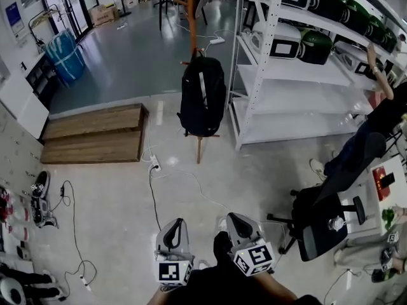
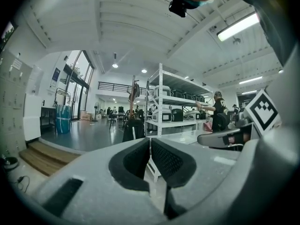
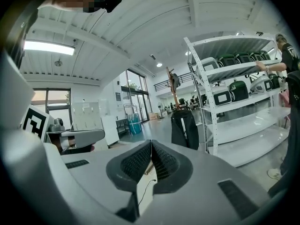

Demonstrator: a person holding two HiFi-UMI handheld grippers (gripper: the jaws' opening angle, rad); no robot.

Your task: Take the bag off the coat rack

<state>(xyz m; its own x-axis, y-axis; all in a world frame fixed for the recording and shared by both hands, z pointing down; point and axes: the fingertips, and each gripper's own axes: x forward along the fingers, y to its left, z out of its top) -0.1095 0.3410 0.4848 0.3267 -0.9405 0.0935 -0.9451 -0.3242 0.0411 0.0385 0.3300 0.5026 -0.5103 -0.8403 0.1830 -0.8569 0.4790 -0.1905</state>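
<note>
Bag [image 1: 202, 97]: black backpack, hangs upright on the coat rack [image 1: 192, 24], against its orange pole, just left of the white shelf unit [image 1: 254, 81]. Wooden step [image 1: 95, 135] lies on the floor to the rack's left.

Left gripper [image 1: 177, 223] and right gripper [image 1: 233, 218]: side by side at the bottom of the head view, well apart from the bag, both pointing toward it.

Left fingers [image 2: 166, 161]: together, pad on pad. Right fingers [image 3: 136, 162]: together, pad on pad.
</note>
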